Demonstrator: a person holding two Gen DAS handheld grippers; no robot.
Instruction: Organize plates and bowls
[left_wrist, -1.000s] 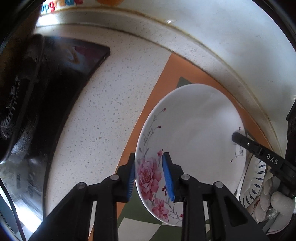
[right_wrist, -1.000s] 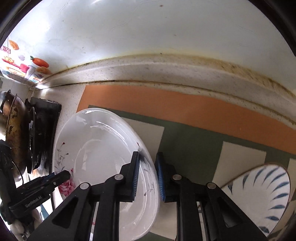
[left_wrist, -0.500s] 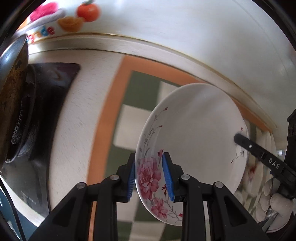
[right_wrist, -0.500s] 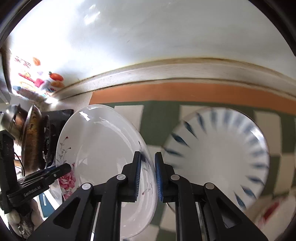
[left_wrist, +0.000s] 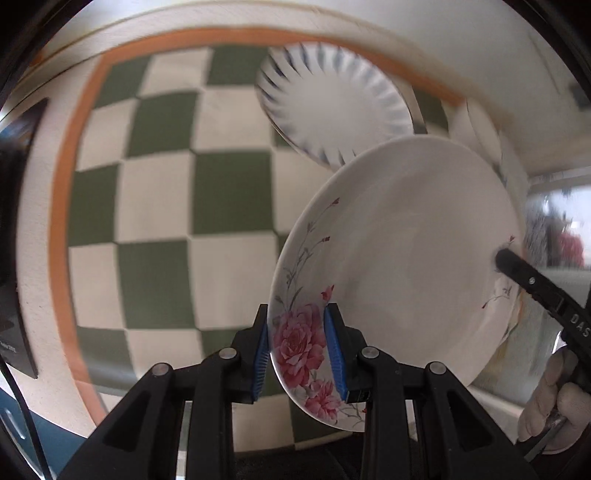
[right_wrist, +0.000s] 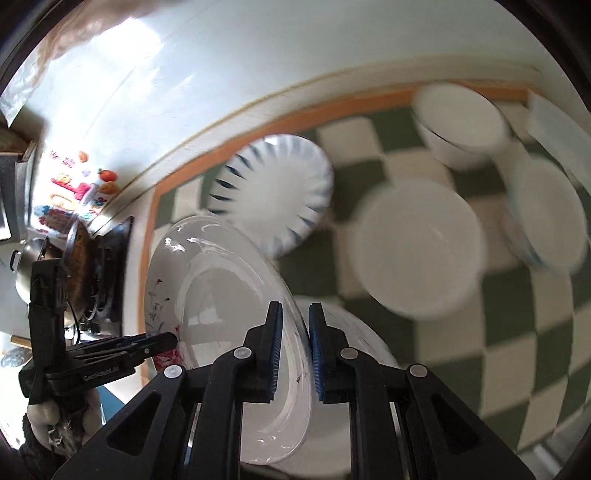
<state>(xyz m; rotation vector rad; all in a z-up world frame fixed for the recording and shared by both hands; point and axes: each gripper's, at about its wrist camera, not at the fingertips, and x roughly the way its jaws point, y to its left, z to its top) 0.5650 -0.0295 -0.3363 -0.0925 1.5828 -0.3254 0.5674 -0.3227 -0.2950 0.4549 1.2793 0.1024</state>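
I am carrying the flower plate (left_wrist: 399, 266) with both tools. My left tool (left_wrist: 297, 349) pinches its rim by the big pink flower. My right tool (right_wrist: 295, 350) pinches the rim on the other side. Both are squeezed narrow on the plate, which hangs tilted in the air above the checked mat (left_wrist: 159, 206). So this is the carrying step. On the mat below lie a blue-striped plate (right_wrist: 273, 192) and some white bowls (right_wrist: 417, 247), all blurry. Next I think I must bring the flower plate down flat on a plate below, slowly, and only then let go. Two tools must move together, or the plate may slip.
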